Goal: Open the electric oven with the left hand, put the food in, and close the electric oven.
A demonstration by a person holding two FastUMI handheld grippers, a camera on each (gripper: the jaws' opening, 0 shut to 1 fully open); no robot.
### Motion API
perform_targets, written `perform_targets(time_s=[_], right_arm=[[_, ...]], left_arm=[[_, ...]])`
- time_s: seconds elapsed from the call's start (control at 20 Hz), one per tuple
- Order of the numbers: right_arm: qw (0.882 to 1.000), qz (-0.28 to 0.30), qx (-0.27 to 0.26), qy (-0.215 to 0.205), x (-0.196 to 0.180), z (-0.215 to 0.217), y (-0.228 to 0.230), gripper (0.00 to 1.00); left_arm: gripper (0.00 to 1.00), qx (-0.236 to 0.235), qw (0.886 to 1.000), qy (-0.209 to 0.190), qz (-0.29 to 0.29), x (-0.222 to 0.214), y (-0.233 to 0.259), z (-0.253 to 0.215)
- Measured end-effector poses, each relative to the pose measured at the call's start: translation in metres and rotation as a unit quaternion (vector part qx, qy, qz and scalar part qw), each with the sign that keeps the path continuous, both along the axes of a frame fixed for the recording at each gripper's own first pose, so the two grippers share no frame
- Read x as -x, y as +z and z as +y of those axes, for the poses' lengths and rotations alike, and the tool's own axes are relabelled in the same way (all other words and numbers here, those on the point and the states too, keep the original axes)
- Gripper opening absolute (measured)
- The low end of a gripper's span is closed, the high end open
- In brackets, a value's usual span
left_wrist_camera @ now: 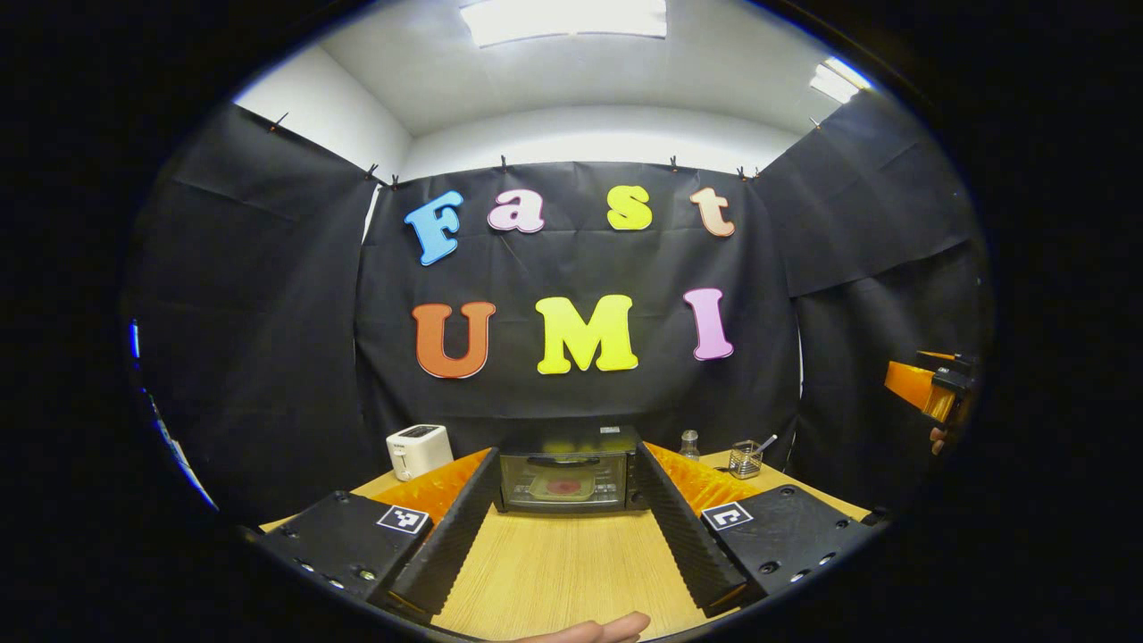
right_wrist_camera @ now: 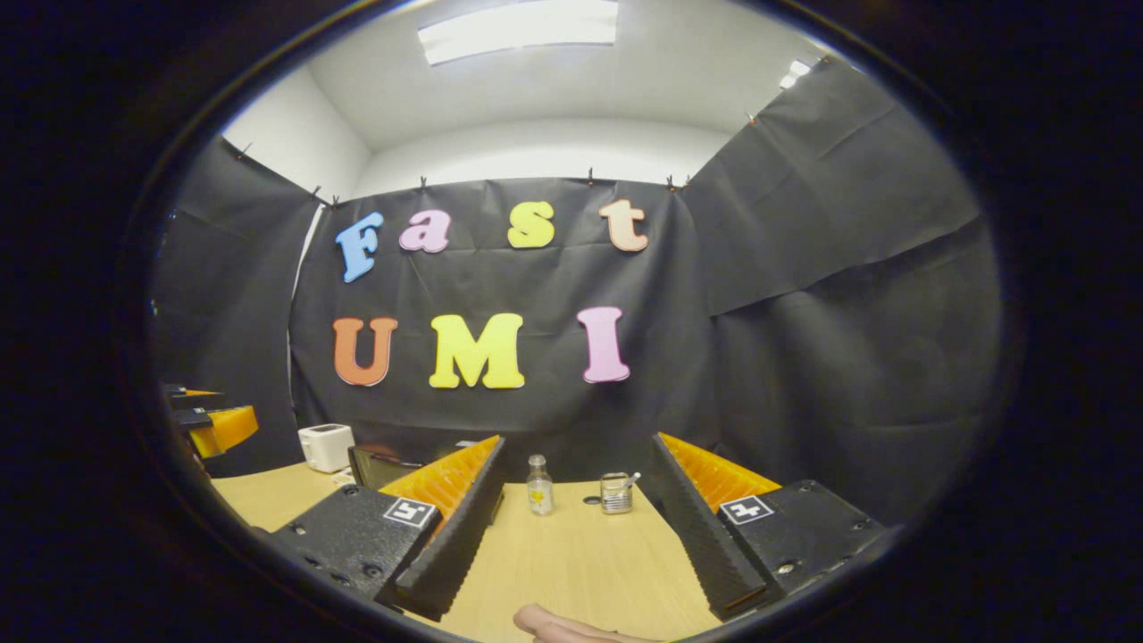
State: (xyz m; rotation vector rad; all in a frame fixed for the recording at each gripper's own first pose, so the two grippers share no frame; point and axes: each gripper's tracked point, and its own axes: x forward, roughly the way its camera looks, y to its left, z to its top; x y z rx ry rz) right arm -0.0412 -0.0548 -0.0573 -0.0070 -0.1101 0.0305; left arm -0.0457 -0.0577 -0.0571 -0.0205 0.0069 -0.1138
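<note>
The left gripper [left_wrist_camera: 567, 522] stands wide open and empty over bare wooden table [left_wrist_camera: 554, 572], its fingers framing the small black electric oven with glass door [left_wrist_camera: 568, 480], shut, food on a plate inside. The right gripper [right_wrist_camera: 571, 531], likewise spread and empty, frames one small clear bottle [right_wrist_camera: 538, 485] and one wire-mesh cup [right_wrist_camera: 615, 493]. One white toaster [left_wrist_camera: 418, 449] sits left of the oven, near the table's back edge.
</note>
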Motion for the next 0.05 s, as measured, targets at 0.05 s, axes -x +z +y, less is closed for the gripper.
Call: perform_targets(time_s=[0.05], right_arm=[[1.000,0.003,0.003,0.001,0.0006,-0.0014,-0.0011,0.96]], left_arm=[[0.89,-0.002,1.000,-0.002,0.002,-0.0011,-0.0030,0.0010]])
